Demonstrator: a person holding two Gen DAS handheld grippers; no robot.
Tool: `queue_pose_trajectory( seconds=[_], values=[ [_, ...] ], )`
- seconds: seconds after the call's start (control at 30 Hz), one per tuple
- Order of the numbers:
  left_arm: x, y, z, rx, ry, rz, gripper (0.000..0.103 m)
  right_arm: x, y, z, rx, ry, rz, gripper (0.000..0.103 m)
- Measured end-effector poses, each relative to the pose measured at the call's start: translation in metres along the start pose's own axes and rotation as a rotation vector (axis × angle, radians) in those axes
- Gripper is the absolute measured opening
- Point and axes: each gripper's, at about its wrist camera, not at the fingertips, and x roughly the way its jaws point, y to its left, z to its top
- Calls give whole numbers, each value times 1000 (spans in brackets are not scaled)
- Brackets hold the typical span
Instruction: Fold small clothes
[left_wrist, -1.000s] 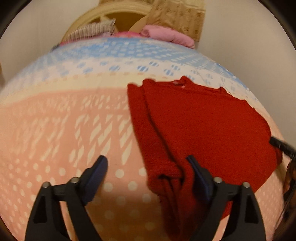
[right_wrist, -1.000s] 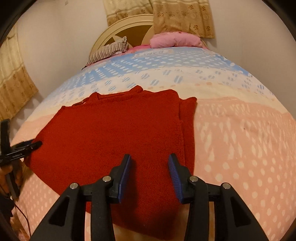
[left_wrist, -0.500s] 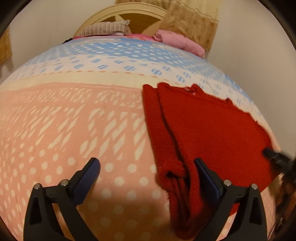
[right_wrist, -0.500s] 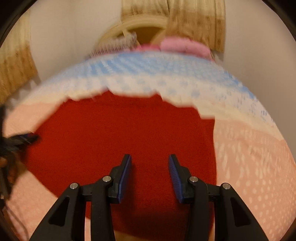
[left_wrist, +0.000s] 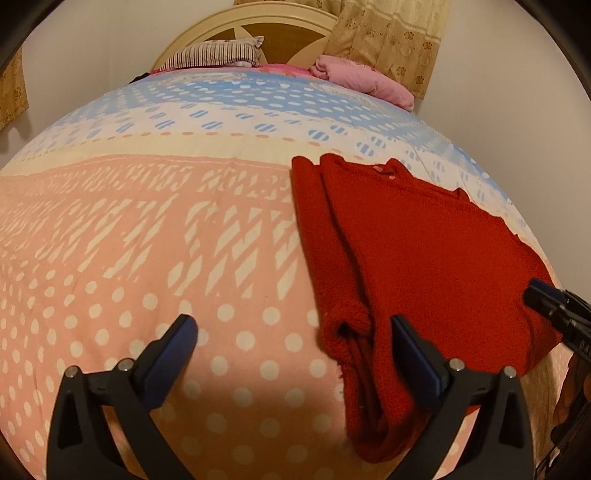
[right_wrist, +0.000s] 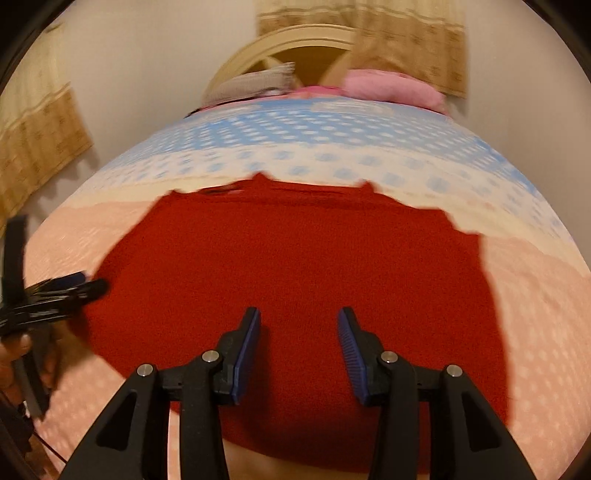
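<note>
We hold both grippers, left and right, jaws open and empty, over the red garment flat on the bed, ready for folding.

A plain deep-red knitted garment is lying on a pink, cream and blue dotted bedspread.

patterned bedspread, arched headboard, plain wall, beige curtains.

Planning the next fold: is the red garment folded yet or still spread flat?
Partly folded: the red garment has one side strip doubled over; the rest lies spread flat.
</note>
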Motion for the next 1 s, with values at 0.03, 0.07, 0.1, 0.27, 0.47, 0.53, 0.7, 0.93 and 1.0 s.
queue_pose_trajectory(
  seconds=[0.03,0.07,0.1,0.27,0.47,0.53,0.7,0.93,1.0],
  values=[
    [0,0,0,1,0,1,103,3,10,2,-17,-1,12,45],
    [0,0,0,1,0,1,103,6,21,3,-32,-2,26,45],
    [1,-1,1,2,-1,2,103,10,31,4,-45,-2,41,45],
    [1,-1,1,3,1,2,103,30,67,-6,-90,25,61,47],
    [1,-2,1,6,2,4,103,29,67,-15,-90,11,50,51],
    [1,-1,0,2,1,0,103,30,67,-17,-90,2,49,51],
    [3,-4,0,8,4,6,103,33,74,-17,-116,-2,20,53],
    [-15,18,-4,-67,-7,-121,103,18,74,-20,-106,-48,7,55],
    [-20,25,-4,-87,-10,-137,103,12,76,-21,-112,-63,14,55]
  ],
)
